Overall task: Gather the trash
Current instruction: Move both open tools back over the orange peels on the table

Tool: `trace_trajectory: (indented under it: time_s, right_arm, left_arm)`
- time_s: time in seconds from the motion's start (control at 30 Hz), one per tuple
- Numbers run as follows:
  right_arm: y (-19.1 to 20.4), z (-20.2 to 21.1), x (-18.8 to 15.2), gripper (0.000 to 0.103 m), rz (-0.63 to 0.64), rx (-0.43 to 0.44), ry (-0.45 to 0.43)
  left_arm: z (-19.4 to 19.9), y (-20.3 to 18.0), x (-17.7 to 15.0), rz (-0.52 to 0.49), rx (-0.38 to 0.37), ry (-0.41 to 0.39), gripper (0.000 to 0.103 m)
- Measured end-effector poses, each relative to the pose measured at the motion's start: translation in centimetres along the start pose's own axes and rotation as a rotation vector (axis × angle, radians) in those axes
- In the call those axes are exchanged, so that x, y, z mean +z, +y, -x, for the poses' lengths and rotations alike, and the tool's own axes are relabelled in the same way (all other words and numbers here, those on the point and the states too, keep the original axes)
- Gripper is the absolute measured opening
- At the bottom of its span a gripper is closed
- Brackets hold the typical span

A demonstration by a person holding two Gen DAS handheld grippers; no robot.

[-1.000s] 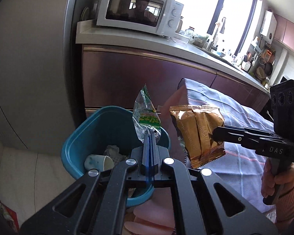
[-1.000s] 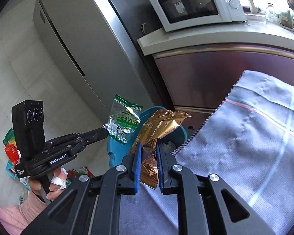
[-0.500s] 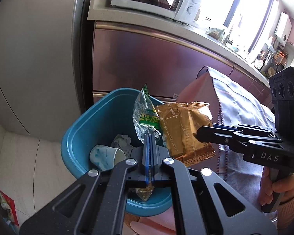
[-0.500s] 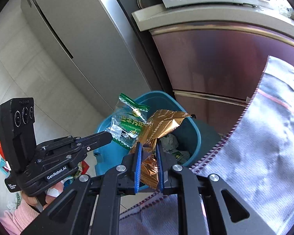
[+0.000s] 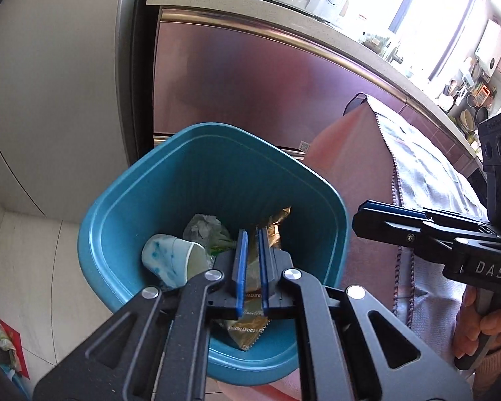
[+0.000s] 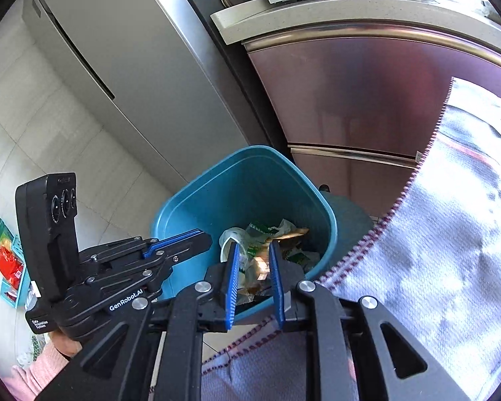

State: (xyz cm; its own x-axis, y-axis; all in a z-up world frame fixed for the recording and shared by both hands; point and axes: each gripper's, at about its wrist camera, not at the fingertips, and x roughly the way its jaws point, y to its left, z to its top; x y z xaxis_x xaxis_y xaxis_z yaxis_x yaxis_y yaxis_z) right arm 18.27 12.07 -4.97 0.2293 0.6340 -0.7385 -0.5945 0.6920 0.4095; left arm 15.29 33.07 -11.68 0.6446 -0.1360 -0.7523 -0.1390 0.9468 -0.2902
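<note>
A teal trash bin (image 5: 217, 127) stands on the floor below both grippers. Inside it lie a paper cup (image 5: 165, 260), a crumpled green-and-clear wrapper (image 5: 205, 230) and a gold snack wrapper (image 5: 274, 224). My left gripper (image 5: 251, 232) hangs over the bin's near side; its jaws are opening a little and nothing is between them. My right gripper (image 6: 254, 245) is over the bin (image 6: 250, 153) too, jaws opening and empty, with the gold wrapper (image 6: 294, 232) lying below them. Each view shows the other gripper: the right one (image 5: 364, 215) at the bin's right, the left one (image 6: 203, 237) at its left.
A table draped in a grey-blue cloth (image 6: 451, 234) stands right beside the bin. Behind the bin are a reddish cabinet front (image 5: 250, 77) and a steel fridge (image 6: 117, 50). Red and green packets (image 6: 6, 260) lie on the tiled floor at left.
Both grippers sank toward the bin. The left let go of the green wrapper and the right let go of the gold one; both wrappers now lie inside the bin.
</note>
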Motion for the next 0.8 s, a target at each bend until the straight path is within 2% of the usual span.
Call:
trace_trajectory:
  time_s: [0.23, 0.5, 0.57, 0.7, 0.8]
  right_arm:
    - [-0.4, 2.7, -1.7, 0.018, 0.008, 0.015, -0.041]
    - [-1.0, 9.8, -4.7, 0.028, 0.045, 0.016, -0.167]
    - [-1.8, 12.0, -5.9, 0.034, 0.033, 0.001, -0.204]
    - [-4.3, 16.5, -8.7, 0.034, -0.022, -0.058, -0.266]
    - [-6.5, 19.7, -11.0, 0.035, -0.074, -0.128, -0.307]
  left_arm:
    - [1.8, -1.7, -0.2, -0.031, -0.024, -0.049, 0.015]
    - [5.5, -6.6, -0.7, -0.126, -0.113, -0.136, 0.042]
    - [6.3, -8.3, -0.9, -0.146, -0.146, -0.147, 0.048]
    - [6.8, -12.6, -1.6, -0.214, -0.228, -0.150, 0.055]
    - [6.7, -16.2, -2.3, -0.279, -0.278, -0.134, 0.057]
